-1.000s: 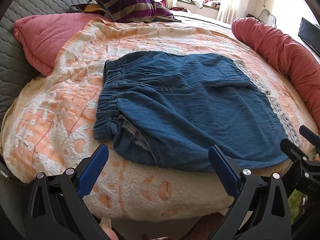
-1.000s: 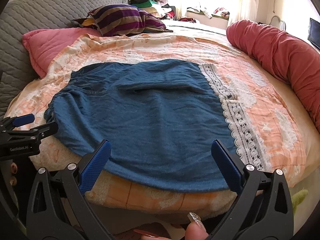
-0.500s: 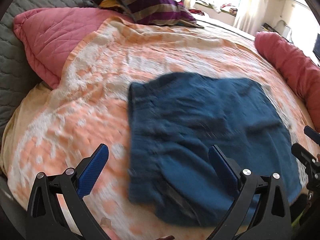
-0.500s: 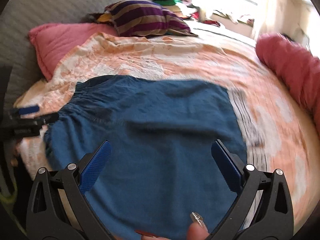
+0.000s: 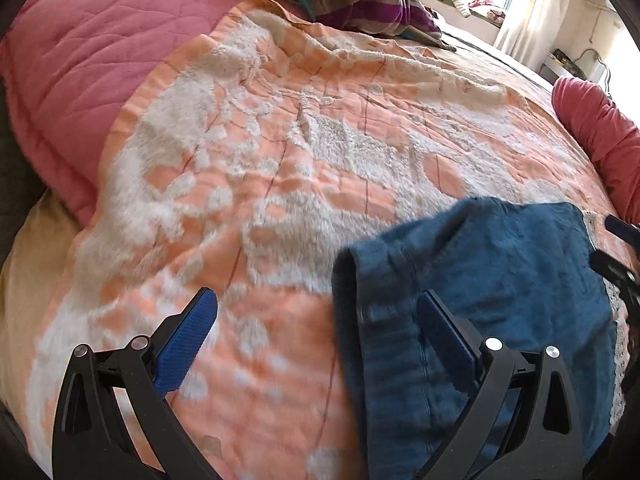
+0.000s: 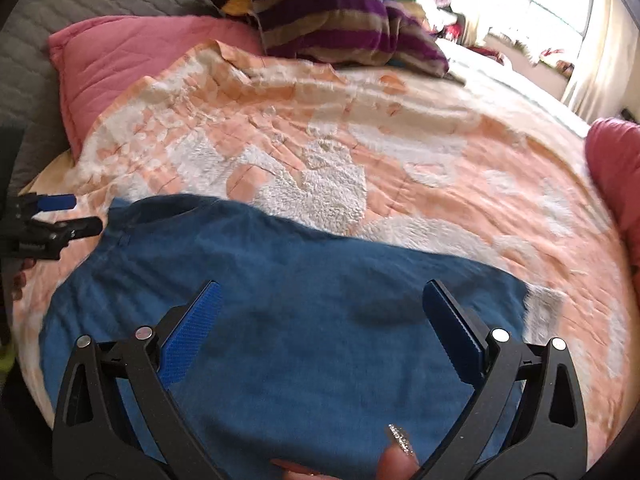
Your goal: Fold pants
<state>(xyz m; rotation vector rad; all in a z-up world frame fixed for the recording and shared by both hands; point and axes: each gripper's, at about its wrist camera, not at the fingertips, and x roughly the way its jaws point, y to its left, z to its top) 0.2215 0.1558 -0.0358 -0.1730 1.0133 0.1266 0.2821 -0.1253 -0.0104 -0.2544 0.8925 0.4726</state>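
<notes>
Pants (image 6: 288,320) now nearer; left gripper (image 5: 316,336) shifted left, jaws apart.

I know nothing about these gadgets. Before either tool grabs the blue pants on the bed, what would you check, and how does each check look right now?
1. Left tool open: ok, fingers spread wide with nothing between them.
2. Right tool open: ok, also spread and holding nothing.
3. Blue pants lying flat on the orange blanket: ok, mostly smooth in the right wrist view.
4. Left tool lined up with the pants' edge: ok, that edge lies between its fingers.
5. Elastic waistband findable: cannot tell, both views are blurred.
6. Folding space free: ok, the striped pillow and pink pillow sit well behind the pants.
</notes>
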